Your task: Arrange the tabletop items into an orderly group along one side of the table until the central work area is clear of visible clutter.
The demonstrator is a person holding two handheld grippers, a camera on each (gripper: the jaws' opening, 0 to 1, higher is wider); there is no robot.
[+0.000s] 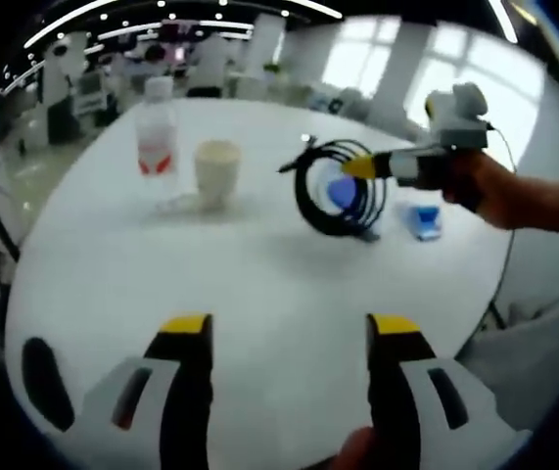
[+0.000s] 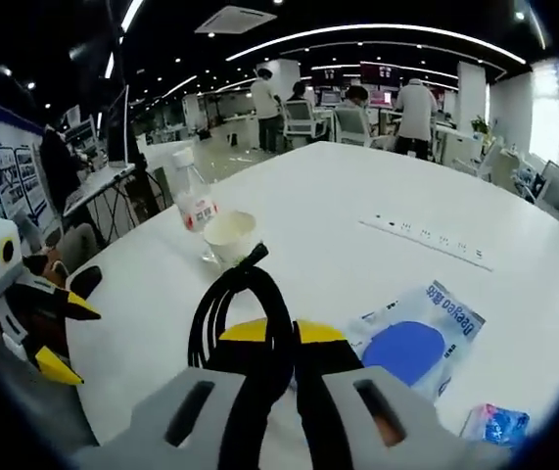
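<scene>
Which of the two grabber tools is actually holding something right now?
The right gripper: its jaws are clamped on the coiled black cable, lifting it above the table. The left gripper is open, with nothing between its jaws.

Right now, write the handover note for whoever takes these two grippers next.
Left gripper: open, holding nothing, low over bare table.
Right gripper: shut on the coiled black cable, lifted off the table.
Water bottle and paper cup stand together near one edge. Blue packet and small blue pack lie loose; power strip lies farther back.
Left: set the cable down beside bottle and cup, then gather the packets.
</scene>
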